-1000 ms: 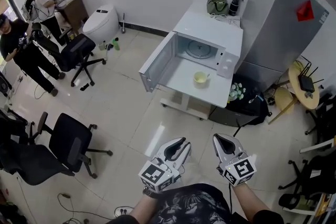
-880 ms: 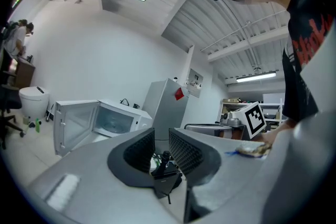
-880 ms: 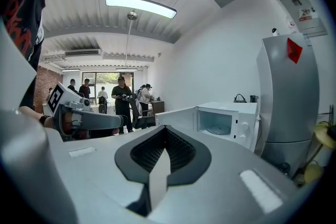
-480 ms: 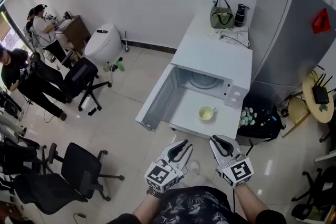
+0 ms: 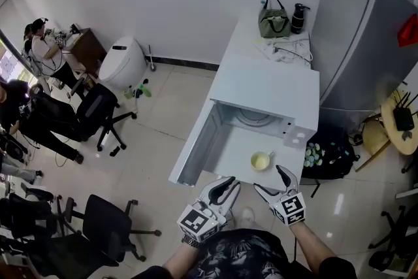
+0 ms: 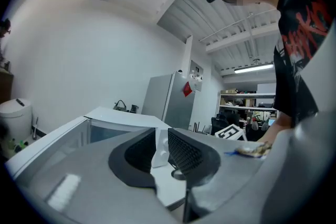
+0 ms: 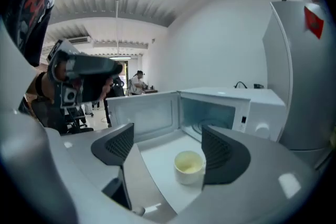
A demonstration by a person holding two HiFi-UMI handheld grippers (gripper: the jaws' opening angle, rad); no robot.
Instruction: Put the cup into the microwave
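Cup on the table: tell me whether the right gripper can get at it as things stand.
Probably yes. The right gripper is opening its jaws, empty; the cup stands just ahead on the table, with nothing in the way.

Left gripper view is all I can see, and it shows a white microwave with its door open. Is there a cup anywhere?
Observer: Yes. A small cup, pale yellow inside, stands on the white table just in front of the open microwave.
Operator: Is anything holding it?
Observer: No. The right gripper points at it with its jaws opening. The cup stands ahead between them, untouched.
Operator: Is there anything in the oven?
Observer: Only its round turntable shows inside.
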